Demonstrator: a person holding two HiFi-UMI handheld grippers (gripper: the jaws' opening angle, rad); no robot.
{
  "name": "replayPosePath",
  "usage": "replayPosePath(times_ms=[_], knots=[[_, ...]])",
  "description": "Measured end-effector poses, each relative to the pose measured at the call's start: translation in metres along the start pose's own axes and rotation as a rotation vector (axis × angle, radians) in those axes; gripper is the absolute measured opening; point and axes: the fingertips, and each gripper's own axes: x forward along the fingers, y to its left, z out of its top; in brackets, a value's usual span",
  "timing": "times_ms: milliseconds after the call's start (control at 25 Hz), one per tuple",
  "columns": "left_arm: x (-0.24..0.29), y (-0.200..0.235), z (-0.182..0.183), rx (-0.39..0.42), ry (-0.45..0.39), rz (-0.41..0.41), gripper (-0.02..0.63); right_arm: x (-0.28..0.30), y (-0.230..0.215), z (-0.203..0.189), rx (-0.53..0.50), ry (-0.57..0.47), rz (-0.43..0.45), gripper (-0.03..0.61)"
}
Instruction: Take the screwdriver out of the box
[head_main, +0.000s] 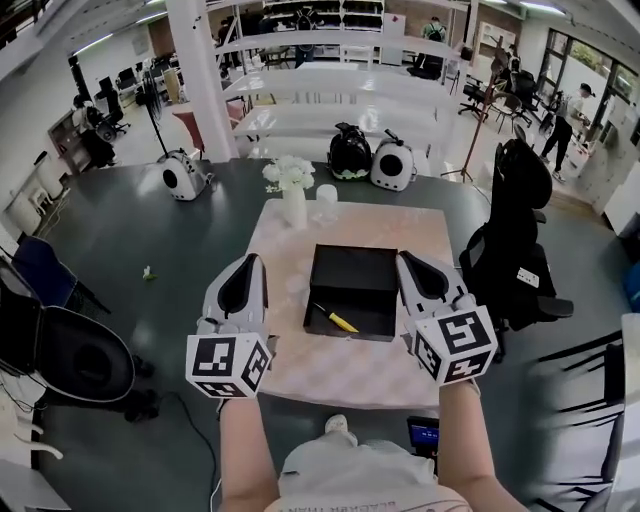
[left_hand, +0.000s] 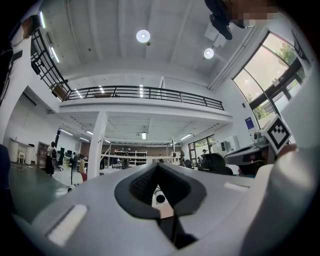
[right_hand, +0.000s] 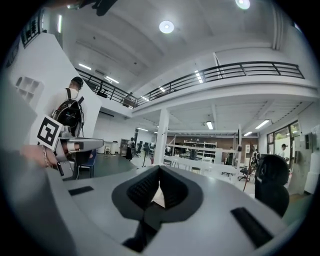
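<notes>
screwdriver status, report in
Both shut and empty: left gripper, right gripper, flanking the box. Inside, screwdriver lies front left. Nothing covering it.

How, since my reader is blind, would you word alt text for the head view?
An open black box with a yellow screwdriver inside sits on a pale table. The left tongs and right tongs, both shut and empty, flank it; a flower vase stands behind.

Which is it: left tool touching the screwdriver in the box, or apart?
Apart. Head view shows the left tool outside the box, a gap from its left wall, while the screwdriver lies inside.
</notes>
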Motion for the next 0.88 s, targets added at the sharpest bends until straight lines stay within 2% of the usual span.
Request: replayPosePath(times_ms=[400,480,560,680,880], knots=[[0.047,0.042,-0.023,-0.030,0.036,0.025,0.006,0.068,-0.015,-0.024,0.067,0.112,0.028,0.020],[0.052,0.047,-0.027,-0.040,0.037,0.037,0.006,0.077,-0.017,-0.027,0.086,0.115,0.047,0.213],[0.056,0.051,-0.030,-0.048,0.037,0.051,0.006,0.086,-0.021,-0.031,0.107,0.124,0.057,0.289],[0.063,0.054,-0.034,-0.055,0.044,0.063,0.006,0.096,-0.027,-0.038,0.128,0.152,0.059,0.348],[0.068,0.054,-0.037,-0.048,0.055,0.074,0.006,0.111,-0.022,-0.050,0.155,0.209,0.123,0.356]])
